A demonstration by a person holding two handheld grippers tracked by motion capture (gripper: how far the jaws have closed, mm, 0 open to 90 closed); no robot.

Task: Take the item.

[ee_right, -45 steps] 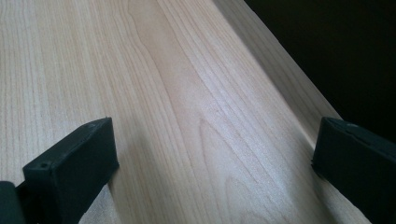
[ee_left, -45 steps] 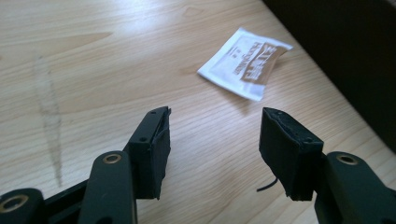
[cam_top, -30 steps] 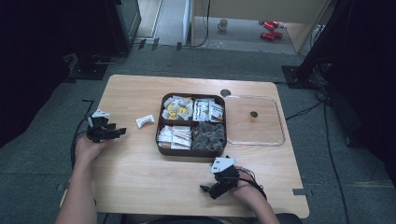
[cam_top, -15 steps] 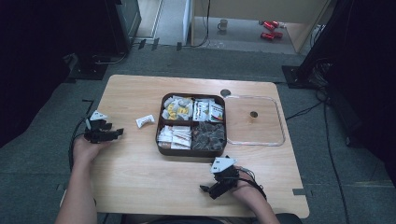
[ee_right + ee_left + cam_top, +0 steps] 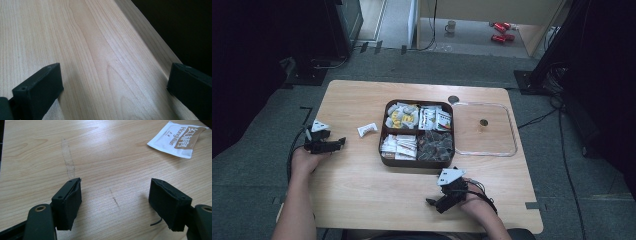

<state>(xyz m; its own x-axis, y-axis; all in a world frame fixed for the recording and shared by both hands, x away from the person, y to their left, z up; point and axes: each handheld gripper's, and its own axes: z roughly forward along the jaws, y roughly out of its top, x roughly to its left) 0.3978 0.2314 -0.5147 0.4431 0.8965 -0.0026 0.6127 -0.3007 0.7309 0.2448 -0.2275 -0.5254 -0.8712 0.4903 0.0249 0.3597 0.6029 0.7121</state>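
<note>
My left gripper (image 5: 341,142) lies low over the table's left side and points right toward a small white sachet (image 5: 367,129). In the left gripper view the sachet (image 5: 177,140), printed in brown, lies flat beyond the right jaw. The left gripper (image 5: 116,187) is open; its jaws have just been opening wider, with only bare wood between them. My right gripper (image 5: 434,204) rests near the front edge, below the tray, pointing left. The right gripper (image 5: 115,75) stands open over bare wood, with the table's edge by its right jaw.
A brown tray (image 5: 384,152) with four compartments sits mid-table, holding several sachets and dark wrapped pieces. A clear square lid (image 5: 512,150) lies to its right. A cable trails from each gripper. Dark floor surrounds the table (image 5: 362,190).
The left gripper has sunk slightly toward the table and levelled out, and its jaws stand wider apart. The right hand and gripper have not moved.
</note>
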